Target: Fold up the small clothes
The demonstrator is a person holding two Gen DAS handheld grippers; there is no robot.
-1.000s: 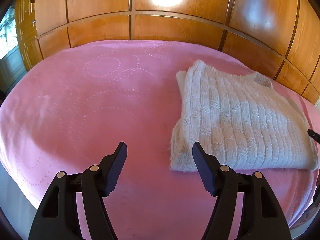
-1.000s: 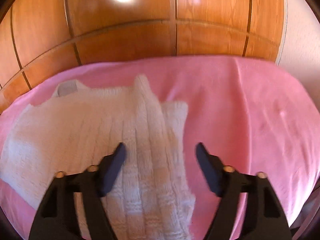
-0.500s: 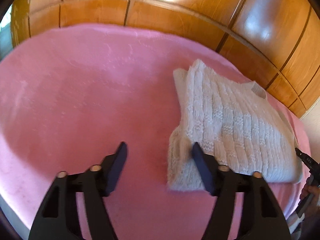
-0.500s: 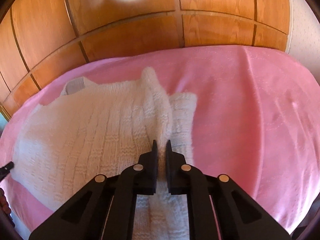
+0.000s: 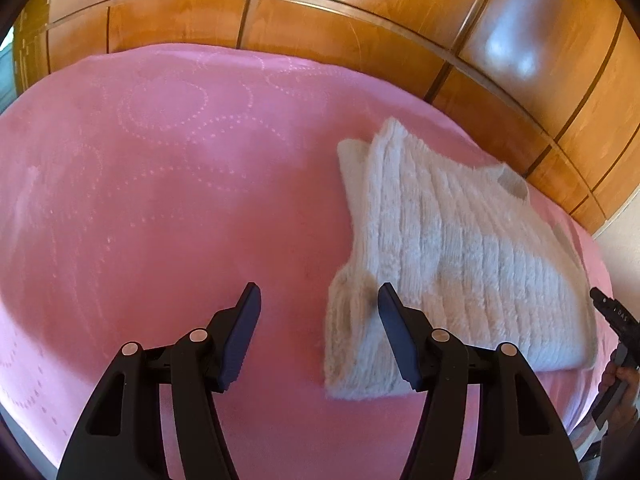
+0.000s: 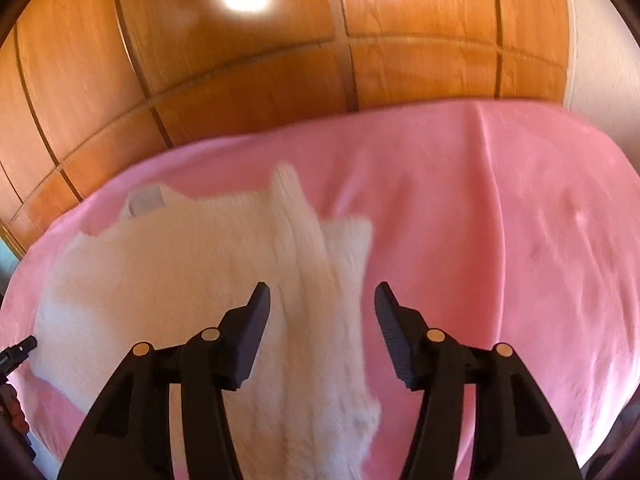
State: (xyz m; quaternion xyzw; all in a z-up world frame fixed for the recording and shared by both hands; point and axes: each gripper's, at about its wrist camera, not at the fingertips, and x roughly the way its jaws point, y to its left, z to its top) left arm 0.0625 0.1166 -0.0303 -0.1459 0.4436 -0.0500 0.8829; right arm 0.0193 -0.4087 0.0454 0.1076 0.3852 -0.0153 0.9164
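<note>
White ribbed knit sweater lying flat and partly folded on the pink bedspread, toward the side nearer the wooden panelled wall. Long axis running across the bed, neckline end toward the panelling, hem toward the bed's near edge. Left gripper hovering with jaws spread wide, empty, at the sweater's folded edge. Right gripper likewise with jaws apart and empty, above the folded sleeve strip.
</note>
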